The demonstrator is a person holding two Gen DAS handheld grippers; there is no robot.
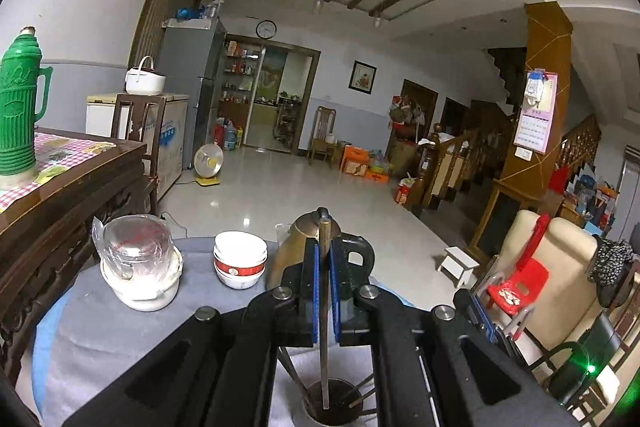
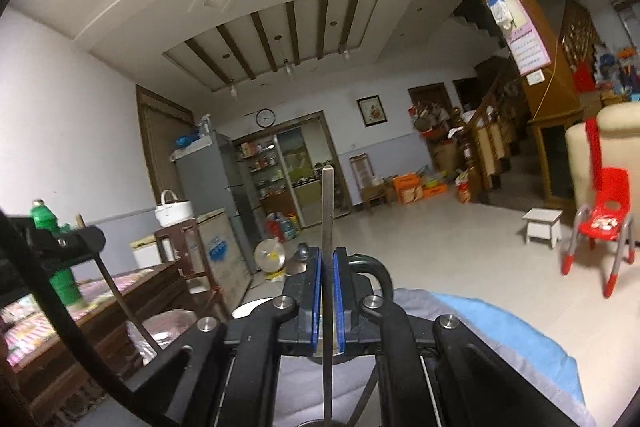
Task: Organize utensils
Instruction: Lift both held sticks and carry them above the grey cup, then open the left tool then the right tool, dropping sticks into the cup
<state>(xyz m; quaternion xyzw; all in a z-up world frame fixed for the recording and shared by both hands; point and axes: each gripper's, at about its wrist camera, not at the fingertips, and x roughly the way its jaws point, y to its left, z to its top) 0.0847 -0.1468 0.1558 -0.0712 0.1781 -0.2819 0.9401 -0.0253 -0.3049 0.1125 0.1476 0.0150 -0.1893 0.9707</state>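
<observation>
A tiled living room is lying beyond a grey-clothed table (image 1: 120,331). The table is carrying one kettle (image 1: 296,247), half hidden, and one stack of bowls (image 1: 240,259). The left gripper (image 1: 325,291) is clamping one chopstick (image 1: 325,367) above a holder cup (image 1: 334,403), its base cut off. The right gripper (image 2: 328,301) is pinching another chopstick (image 2: 328,211).

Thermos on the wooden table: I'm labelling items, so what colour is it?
Green; the thermos shows best in the left wrist view.
</observation>
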